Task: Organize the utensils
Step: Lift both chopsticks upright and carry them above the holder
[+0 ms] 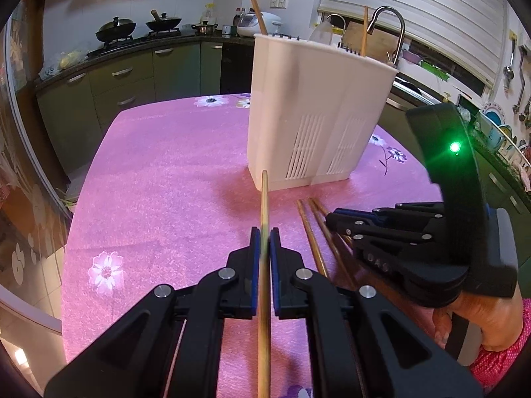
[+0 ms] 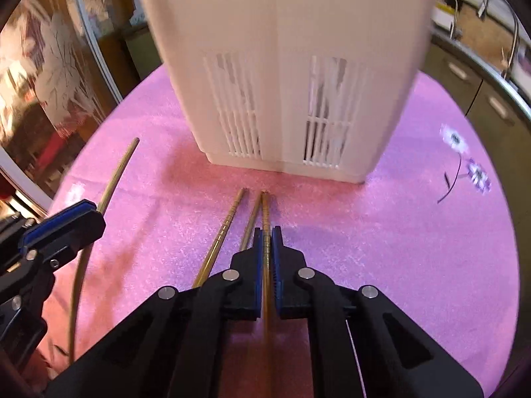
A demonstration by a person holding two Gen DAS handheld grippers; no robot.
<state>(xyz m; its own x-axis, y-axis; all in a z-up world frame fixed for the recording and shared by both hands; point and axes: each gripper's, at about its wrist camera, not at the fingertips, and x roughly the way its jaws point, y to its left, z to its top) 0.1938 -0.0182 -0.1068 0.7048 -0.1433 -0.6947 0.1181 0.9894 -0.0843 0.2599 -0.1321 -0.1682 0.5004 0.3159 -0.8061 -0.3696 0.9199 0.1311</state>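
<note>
**Two grippers, one chopstick each, before the white holder**

Left wrist view
- Left gripper (image 1: pixel 264 237): jaws closed on a pale wooden chopstick (image 1: pixel 264 205), which runs lengthwise between the blue pads; its tip points toward the base of the holder.
- White utensil holder (image 1: pixel 312 112): upright on the pink tablecloth (image 1: pixel 166 182), slotted vents low on its near wall. Two chopsticks in the holder (image 1: pixel 255 8) rise above its rim, one at the far left corner, one near the right.
- Loose chopsticks (image 1: pixel 312 235): brown, lying on the cloth just right of the left gripper, tips toward the holder. Their rear lengths pass under the right gripper.
- Right gripper (image 1: pixel 335 220): seen side-on, low over the loose chopsticks, a green light on its body; whether it is closed cannot be told from this angle.
- Background: kitchen counter with woks (image 1: pixel 116 30) on a stove, rice cooker (image 1: pixel 255 23), sink tap (image 1: pixel 391 26).

Right wrist view
- Right gripper (image 2: pixel 266 232): jaws closed on a dark brown chopstick (image 2: pixel 265 212), tip pointing at the holder's base.
- Loose chopsticks (image 2: pixel 229 222): two on the cloth (image 2: pixel 398 232) just left of the held one, roughly parallel to it.
- Holder (image 2: pixel 282 33): directly ahead, near, filling the upper frame; two vent panels face the camera.
- Left gripper (image 2: pixel 79 214): at the left edge, pads clamped on the pale chopstick (image 2: pixel 119 162), which angles up toward the holder.
</note>
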